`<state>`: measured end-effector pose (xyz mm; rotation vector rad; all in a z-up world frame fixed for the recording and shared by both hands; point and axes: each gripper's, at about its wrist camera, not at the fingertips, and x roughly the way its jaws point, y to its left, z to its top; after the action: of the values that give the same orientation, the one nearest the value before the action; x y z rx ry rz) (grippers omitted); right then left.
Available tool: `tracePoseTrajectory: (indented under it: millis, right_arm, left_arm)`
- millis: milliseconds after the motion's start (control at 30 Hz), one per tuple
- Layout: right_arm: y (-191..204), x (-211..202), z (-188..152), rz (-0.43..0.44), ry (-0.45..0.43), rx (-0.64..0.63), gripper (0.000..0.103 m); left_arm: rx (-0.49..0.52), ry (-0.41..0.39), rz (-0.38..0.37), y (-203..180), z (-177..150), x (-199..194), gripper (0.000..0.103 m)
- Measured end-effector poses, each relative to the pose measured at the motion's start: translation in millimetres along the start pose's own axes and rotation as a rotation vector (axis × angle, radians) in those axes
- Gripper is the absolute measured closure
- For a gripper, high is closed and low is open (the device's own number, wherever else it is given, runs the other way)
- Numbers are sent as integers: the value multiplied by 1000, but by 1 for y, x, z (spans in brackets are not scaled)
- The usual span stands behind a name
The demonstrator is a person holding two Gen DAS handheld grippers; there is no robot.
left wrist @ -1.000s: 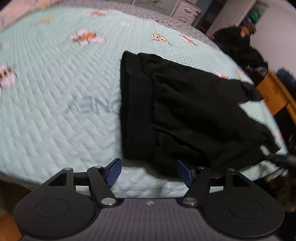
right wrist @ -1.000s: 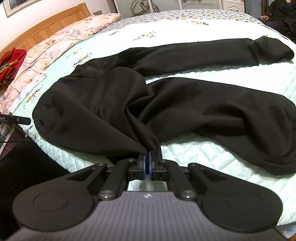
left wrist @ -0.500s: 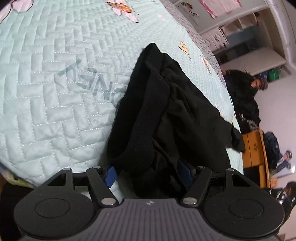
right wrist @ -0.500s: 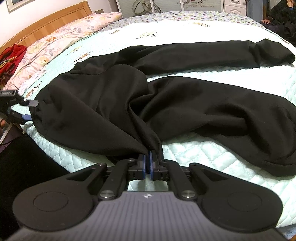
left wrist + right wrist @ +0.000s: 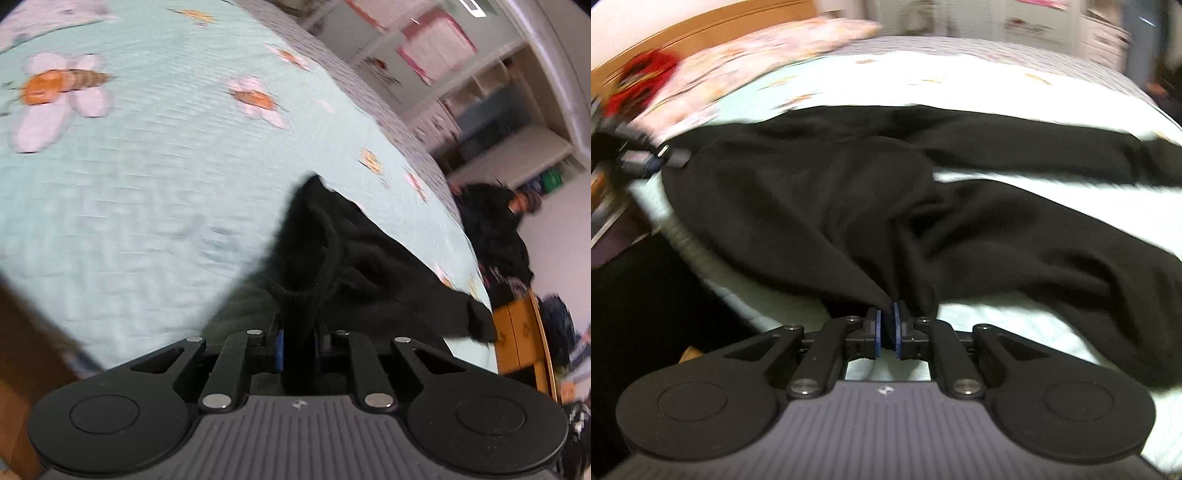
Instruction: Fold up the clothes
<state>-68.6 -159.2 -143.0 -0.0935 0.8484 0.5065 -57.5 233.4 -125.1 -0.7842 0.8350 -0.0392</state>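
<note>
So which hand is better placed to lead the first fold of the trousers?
Probably left: the left gripper is closing on the trousers at the waistband; the right gripper pinches a thin edge while opening.

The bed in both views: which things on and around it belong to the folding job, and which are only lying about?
Belong to the job:
- black garment, spread on the bed
- left gripper, jaws closing on its ribbed band
- right gripper, jaws opening, a pinch of cloth between them

Only lying about:
- quilted bedspread
- floral pillow
- red cloth
- wooden headboard
</note>
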Motion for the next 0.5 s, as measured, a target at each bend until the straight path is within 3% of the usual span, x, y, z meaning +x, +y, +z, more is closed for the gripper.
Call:
tracePoseTrajectory:
  millis: [100,167,233,333,400,500]
  right_arm:
    - [7,10,-2,30,20,-4,91]
    - [11,13,-1,43,24,13,83]
    - [10,5,-1,49,-10,40,63]
    - [4,-12,-2,51,-78,102,53]
    - [-18,-32,-11,2,-157,234,51]
    - [-56,-59,-32,-154,-232,435,51]
  left_arm:
    - [-63,4,49,17,1,3,88]
    - [-44,-10,65,16,2,6,88]
    - [-10,-18,84,11,7,11,88]
    - [15,-25,107,13,12,15,88]
    - [-2,-17,117,20,13,18,88]
    - [21,-5,143,20,7,23,88]
